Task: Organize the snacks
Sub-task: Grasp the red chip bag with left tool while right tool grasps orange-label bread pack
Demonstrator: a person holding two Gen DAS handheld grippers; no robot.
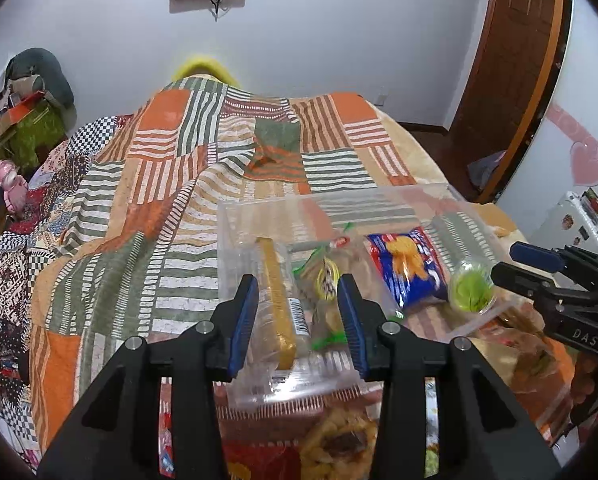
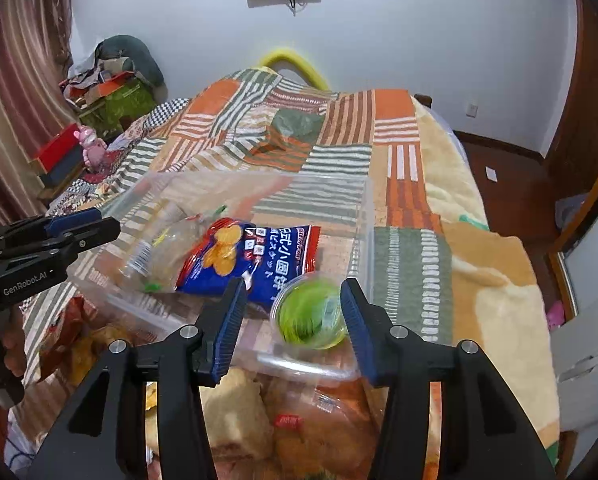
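Between my right fingers point(image 2: 295, 326), which stand apart and grip nothing, sits a small clear cup with a green lid point(image 2: 313, 316), blurred, just inside the near corner of the clear plastic bin point(image 2: 365, 216) on the bed. Whether the cup touches either pad I cannot tell. Just beyond my right fingertips, to their left, lies the blue biscuit packet point(image 2: 243, 260), flat on the bin floor.

My left fingers point(image 1: 297, 322) are also apart and empty, poised over the bin's other end. Past their tips lie a clear-wrapped long yellow bar point(image 1: 277, 300) and, beside it, a crinkled clear packet with green print point(image 1: 327, 280), both inside the bin.

I judge the sorting roughly midway. Four snacks are in the bin, though loosely, not lined up. Below and behind both pairs of fingers, outside the bin's near wall, a heap of packets waits on the patchwork quilt point(image 1: 147, 200): a bag of yellowish puffed pieces point(image 1: 339, 440) under my left fingers, pale bread-like bags point(image 2: 299, 420) under my right, and orange-tinted bags point(image 1: 531, 360) between the two tools. Those are left to move, and the bin has bare floor at its far side for them.
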